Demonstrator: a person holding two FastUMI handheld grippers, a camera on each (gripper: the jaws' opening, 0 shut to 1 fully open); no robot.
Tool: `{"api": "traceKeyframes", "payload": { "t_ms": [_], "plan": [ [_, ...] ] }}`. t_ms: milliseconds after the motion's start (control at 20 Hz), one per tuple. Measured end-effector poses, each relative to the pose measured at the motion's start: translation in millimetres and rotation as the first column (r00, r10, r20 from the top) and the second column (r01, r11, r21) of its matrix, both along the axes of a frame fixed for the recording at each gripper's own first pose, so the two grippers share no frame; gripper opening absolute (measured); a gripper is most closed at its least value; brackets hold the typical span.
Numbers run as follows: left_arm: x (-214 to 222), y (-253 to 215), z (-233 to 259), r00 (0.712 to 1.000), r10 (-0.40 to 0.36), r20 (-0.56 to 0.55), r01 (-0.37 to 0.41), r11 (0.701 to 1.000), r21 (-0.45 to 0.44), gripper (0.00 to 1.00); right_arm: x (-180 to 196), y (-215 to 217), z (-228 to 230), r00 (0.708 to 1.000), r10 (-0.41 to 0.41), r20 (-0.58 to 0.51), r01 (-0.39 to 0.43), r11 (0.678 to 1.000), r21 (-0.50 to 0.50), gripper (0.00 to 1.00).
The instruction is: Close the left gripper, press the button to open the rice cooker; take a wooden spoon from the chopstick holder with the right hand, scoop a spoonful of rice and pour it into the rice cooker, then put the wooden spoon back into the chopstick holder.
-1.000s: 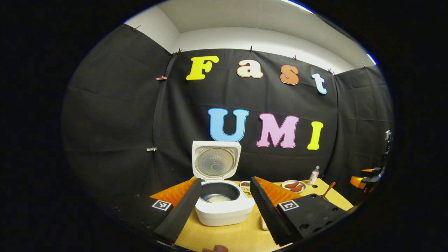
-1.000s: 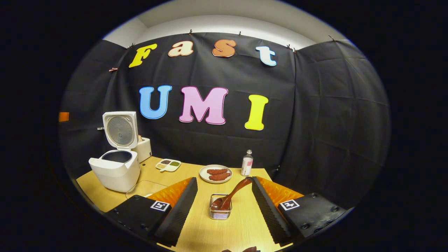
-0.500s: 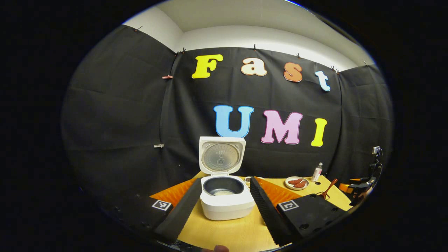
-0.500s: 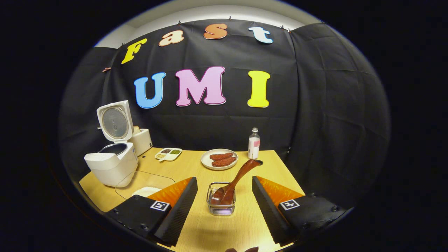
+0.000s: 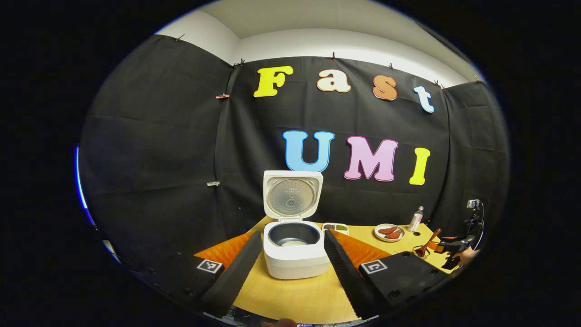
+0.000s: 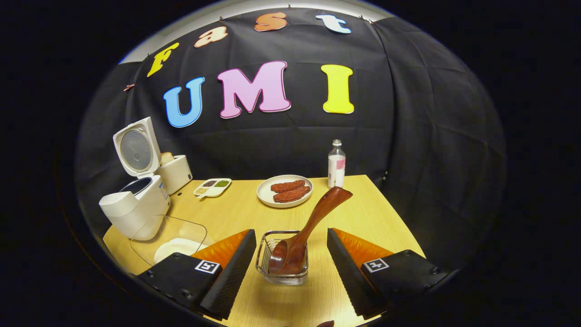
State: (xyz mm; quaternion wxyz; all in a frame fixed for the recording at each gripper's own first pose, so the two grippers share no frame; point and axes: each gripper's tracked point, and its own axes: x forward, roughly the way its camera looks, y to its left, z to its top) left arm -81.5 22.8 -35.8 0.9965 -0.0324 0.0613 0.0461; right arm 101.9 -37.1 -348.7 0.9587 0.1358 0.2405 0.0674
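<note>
The white rice cooker point(image 5: 296, 261) stands open, lid point(image 5: 292, 195) upright, with a little rice point(image 5: 294, 243) in its dark pot. My left gripper point(image 5: 292, 235) is open in front of it, fingers wide apart and holding nothing. In the right gripper view, the wooden spoon point(image 6: 317, 218) stands bowl-down in the wire chopstick holder point(image 6: 282, 273), handle leaning up to the right. My right gripper point(image 6: 290, 232) is open, one finger on each side of the holder, touching neither it nor the spoon. The cooker point(image 6: 134, 206) sits at the far left there.
A glass bowl of rice point(image 6: 174, 240) lies in front of the cooker. A plate of sausages point(image 6: 285, 190), a bottle point(image 6: 336, 163), a small divided dish point(image 6: 212, 187) and a white toaster point(image 6: 174, 172) stand toward the back of the wooden table point(image 6: 363, 213).
My left gripper has drawn back from the open cooker. My right gripper has moved down and closer to the holder, which now sits between its fingers.
</note>
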Motion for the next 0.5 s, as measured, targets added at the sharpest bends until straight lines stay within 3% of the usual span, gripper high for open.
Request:
{"api": "traceKeyframes", "payload": {
  "t_ms": [150,350,400,500],
  "plan": [
    [-2.1,-6.2,-6.4,0.999,0.024,-0.03,-0.023,0.999,0.035,0.95,16.9,4.1,-24.7,0.998,0.012,-0.063,-0.007,0.997,0.077,0.97],
    [2.0,-20.7,-11.0,0.998,0.039,-0.052,-0.037,0.998,0.048,0.95,33.8,4.9,-45.5,0.994,0.024,-0.105,-0.013,0.994,0.109,0.7],
    [4.4,-24.0,-12.9,0.998,0.041,-0.056,-0.039,0.998,0.041,0.95,37.0,3.7,-47.4,0.995,0.022,-0.099,-0.012,0.995,0.098,0.57],
    [7.4,-23.2,-17.4,0.996,0.058,-0.067,-0.055,0.997,0.049,0.95,38.8,12.2,-47.9,0.994,0.058,-0.094,-0.048,0.993,0.103,0.42]
  ]
}}
